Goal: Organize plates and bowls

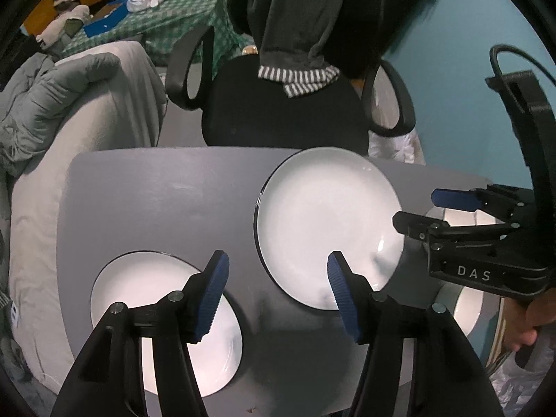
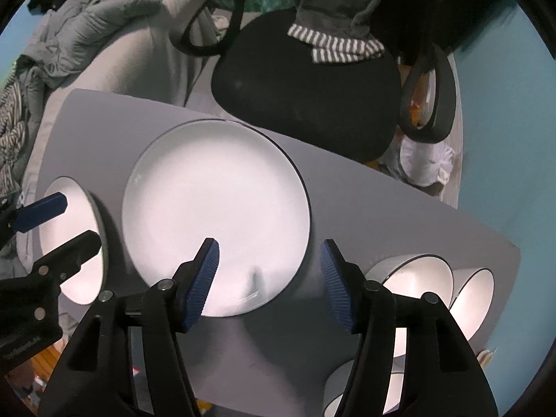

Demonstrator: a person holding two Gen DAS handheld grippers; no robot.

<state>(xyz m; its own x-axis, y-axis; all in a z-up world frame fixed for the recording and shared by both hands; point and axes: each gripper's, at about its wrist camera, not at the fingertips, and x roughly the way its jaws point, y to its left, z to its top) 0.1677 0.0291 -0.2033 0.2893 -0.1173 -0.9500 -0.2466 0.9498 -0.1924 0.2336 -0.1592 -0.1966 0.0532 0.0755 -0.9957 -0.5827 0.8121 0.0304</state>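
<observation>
A large white plate (image 1: 326, 229) (image 2: 215, 215) with a dark rim lies in the middle of the small grey table (image 1: 146, 191) (image 2: 382, 215). A smaller white plate (image 1: 153, 312) (image 2: 73, 243) sits to its left. Three white bowls (image 2: 410, 278) (image 2: 476, 299) (image 2: 347, 392) stand at the table's right end, one of them (image 1: 465, 309) partly hidden behind the right tool. My left gripper (image 1: 278, 278) (image 2: 74, 220) hangs open above the gap between the two plates, holding nothing. My right gripper (image 2: 269, 267) (image 1: 417, 210) is open and empty over the large plate's right edge.
A black office chair (image 1: 278, 114) (image 2: 305, 97) with clothes draped over it stands close behind the table. A grey padded jacket on a pale cushion (image 1: 69, 104) lies to the left. A teal wall (image 1: 451, 69) is on the right. A hand (image 1: 521, 330) grips the right tool.
</observation>
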